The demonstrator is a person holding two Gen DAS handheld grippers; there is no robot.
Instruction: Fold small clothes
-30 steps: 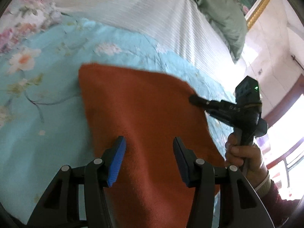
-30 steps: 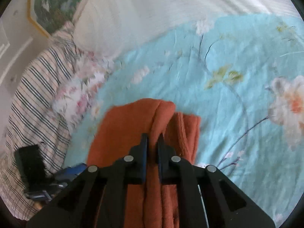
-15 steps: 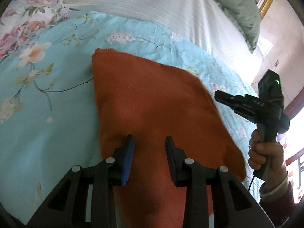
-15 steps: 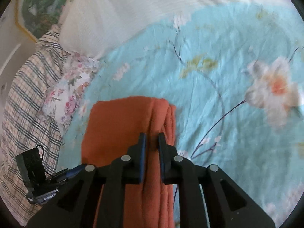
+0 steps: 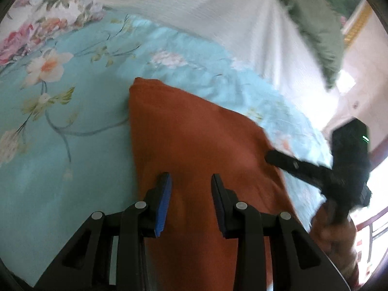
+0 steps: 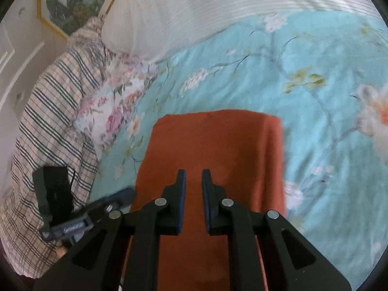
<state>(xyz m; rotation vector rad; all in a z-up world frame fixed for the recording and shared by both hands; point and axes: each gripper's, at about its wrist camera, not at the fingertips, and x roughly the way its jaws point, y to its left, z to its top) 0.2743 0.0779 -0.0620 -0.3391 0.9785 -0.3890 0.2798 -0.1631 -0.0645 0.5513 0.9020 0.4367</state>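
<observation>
One rust-orange cloth (image 6: 213,145), seemingly folded flat.

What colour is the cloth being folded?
Plain rust orange cloth, no pattern; the right wrist view shows it best.

No text can be read. The left black hand-held gripper (image 6: 72,220), seen from the right wrist view, carries a pale printed label on its side, too blurred to make out.
</observation>
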